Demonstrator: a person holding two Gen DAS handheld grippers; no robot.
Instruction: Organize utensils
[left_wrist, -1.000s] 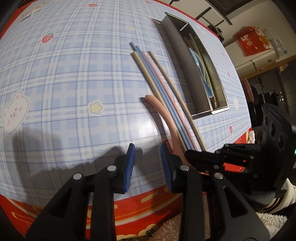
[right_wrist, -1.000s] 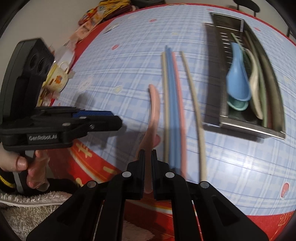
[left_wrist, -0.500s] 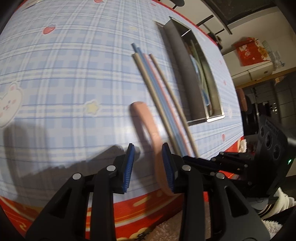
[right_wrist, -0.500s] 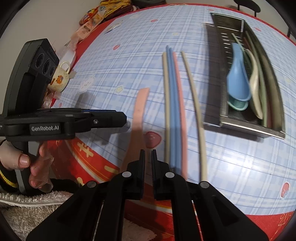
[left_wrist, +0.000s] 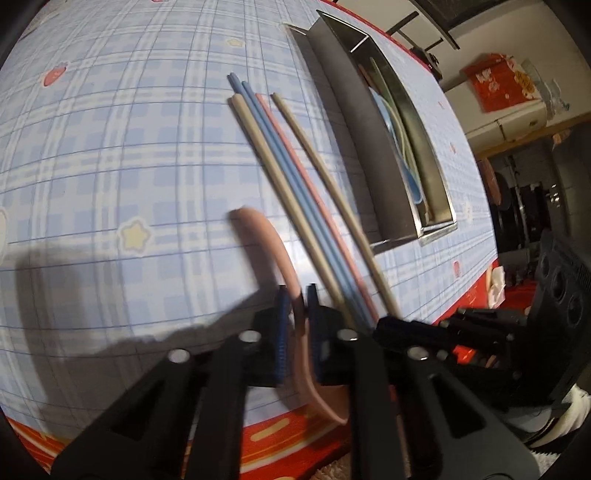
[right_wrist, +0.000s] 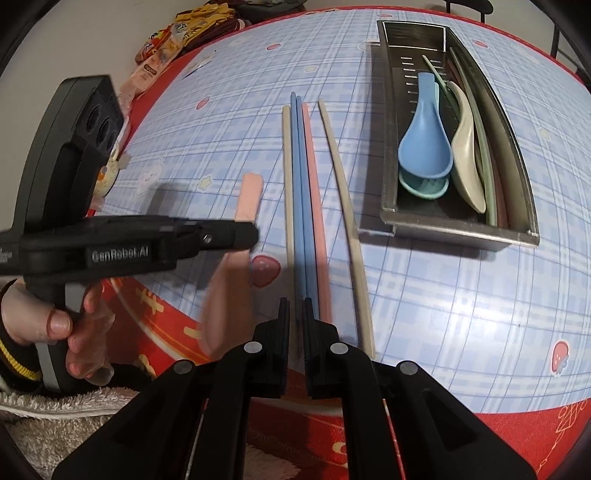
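A pink spoon (left_wrist: 266, 236) lies near the table's front edge, its handle running between my left gripper's (left_wrist: 295, 306) blue pads. The jaws are closing and the pads press on the handle. In the right wrist view the pink spoon (right_wrist: 249, 195) is blurred below the left gripper (right_wrist: 243, 232). Several chopsticks (right_wrist: 306, 184), cream, blue and pink, lie side by side right of it. My right gripper (right_wrist: 295, 314) is shut and empty over their near ends. A steel tray (right_wrist: 458, 230) at the right holds a blue spoon (right_wrist: 424, 144), a cream spoon (right_wrist: 467, 155) and more chopsticks.
The blue checked tablecloth (right_wrist: 443, 314) has a red border along the front edge. Snack packets (right_wrist: 159, 55) lie at the far left corner. A person's hand (right_wrist: 59, 325) holds the left gripper above a towel (right_wrist: 55, 417).
My left gripper has moved right and down onto the pink spoon and its jaws have closed on the handle. The spoon's handle swung left. The right gripper stays shut.
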